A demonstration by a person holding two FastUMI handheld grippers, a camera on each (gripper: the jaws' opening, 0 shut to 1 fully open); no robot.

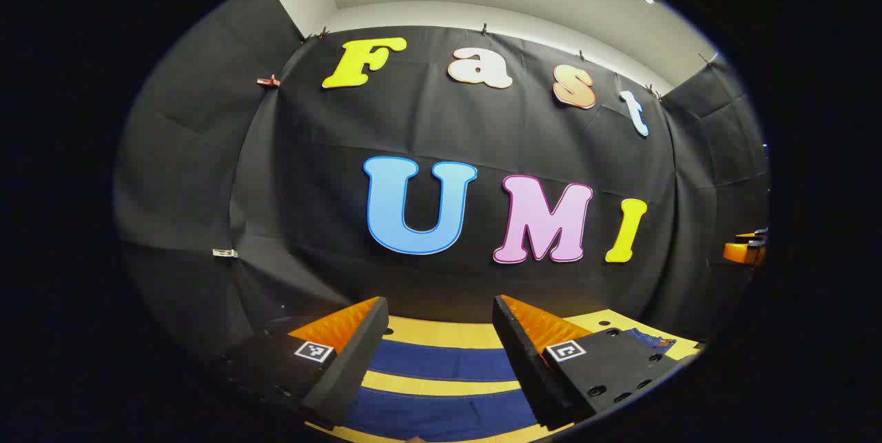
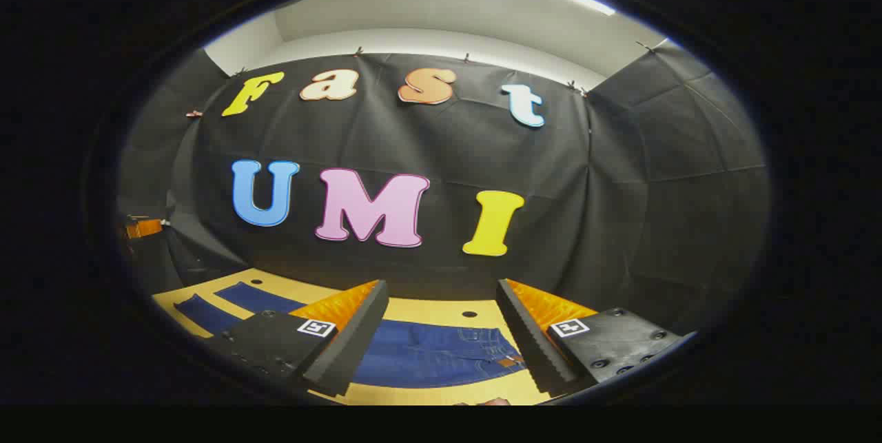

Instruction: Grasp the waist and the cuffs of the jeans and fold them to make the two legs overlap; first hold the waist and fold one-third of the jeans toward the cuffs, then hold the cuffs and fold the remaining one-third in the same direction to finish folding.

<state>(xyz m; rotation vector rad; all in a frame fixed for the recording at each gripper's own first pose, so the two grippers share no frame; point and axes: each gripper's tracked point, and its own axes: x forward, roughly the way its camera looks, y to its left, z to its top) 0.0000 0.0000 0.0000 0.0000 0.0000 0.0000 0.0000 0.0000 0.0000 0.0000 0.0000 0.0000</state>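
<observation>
A: How do the dark blue denim jeans [image 2: 441, 353] lie?

B: Flat on the yellow wooden worktop [image 2: 441, 308]. Their long axis runs along the worktop's far edge. In the right gripper view the waist, with a brown label, is to the right and the two legs stretch off to the left.

A: And the tools?

B: The right tool [image 2: 441, 333] hangs above the waist end, fingers spread apart, holding nothing. The left tool [image 1: 439, 346] hangs above the two separate legs [image 1: 441, 364], likewise parted and empty.
</observation>
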